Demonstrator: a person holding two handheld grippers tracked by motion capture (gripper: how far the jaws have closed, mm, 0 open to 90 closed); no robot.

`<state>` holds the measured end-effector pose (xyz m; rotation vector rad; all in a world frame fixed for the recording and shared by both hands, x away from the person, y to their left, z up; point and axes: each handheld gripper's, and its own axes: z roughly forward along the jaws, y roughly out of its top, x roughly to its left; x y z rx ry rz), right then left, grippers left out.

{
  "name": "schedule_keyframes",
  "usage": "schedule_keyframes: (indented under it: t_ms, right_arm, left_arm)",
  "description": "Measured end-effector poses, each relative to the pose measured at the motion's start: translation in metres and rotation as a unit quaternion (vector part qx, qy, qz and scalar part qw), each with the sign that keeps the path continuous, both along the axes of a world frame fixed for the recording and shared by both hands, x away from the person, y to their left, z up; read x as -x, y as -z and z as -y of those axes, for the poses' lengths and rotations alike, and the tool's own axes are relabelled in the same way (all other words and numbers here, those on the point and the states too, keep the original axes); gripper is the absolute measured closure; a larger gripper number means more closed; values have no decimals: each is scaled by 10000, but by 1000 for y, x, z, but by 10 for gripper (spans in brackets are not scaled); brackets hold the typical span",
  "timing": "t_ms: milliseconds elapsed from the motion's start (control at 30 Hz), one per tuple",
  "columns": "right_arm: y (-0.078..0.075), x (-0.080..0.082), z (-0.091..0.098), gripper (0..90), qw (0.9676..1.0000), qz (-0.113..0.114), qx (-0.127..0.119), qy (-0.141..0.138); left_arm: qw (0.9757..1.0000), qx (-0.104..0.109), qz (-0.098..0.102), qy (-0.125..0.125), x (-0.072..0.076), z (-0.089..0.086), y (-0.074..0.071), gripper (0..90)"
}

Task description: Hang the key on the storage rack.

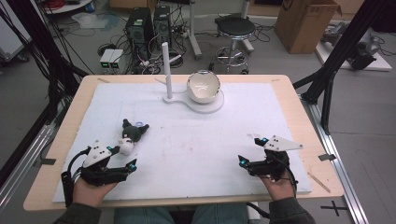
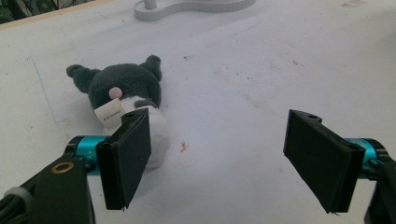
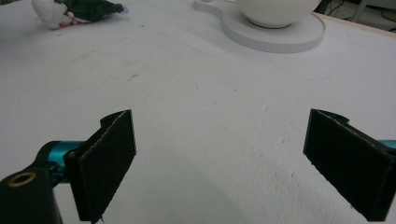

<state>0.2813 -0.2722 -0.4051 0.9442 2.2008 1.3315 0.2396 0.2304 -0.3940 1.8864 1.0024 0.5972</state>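
A dark grey and white plush toy (image 1: 131, 135) lies on the white mat at the left. In the left gripper view the plush toy (image 2: 122, 93) has a paper tag and rests just beyond my left jaw. My left gripper (image 1: 123, 158) is open at the front left, with the toy at its left jaw tip and nothing between the jaws. My right gripper (image 1: 250, 150) stands open at the front right over bare mat. The left gripper (image 2: 224, 158) and the right gripper (image 3: 229, 158) both hold wide gaps. The plush toy (image 3: 74, 10) lies far off in the right gripper view.
A white bowl (image 1: 203, 86) sits on a white stand base (image 1: 212, 106) with an upright post (image 1: 166, 70) at the back centre. The white mat (image 1: 196, 140) covers a wooden table (image 1: 299, 116). Computers, a stool and a cardboard box stand on the floor behind.
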Motion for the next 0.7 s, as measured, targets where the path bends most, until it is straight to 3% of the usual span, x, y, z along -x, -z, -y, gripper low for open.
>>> schedule_keyframes:
  t_ms: [467,700]
  right_arm:
    - [-2,-3,0,87,10000,27,12,-20]
    - [-2,-4,1,87,10000,25,-8,-13]
  left_arm:
    - [9997,208,25,-113,-9,-12,-14,264]
    - [9994,284,43,-166,-22,-17,-19,263]
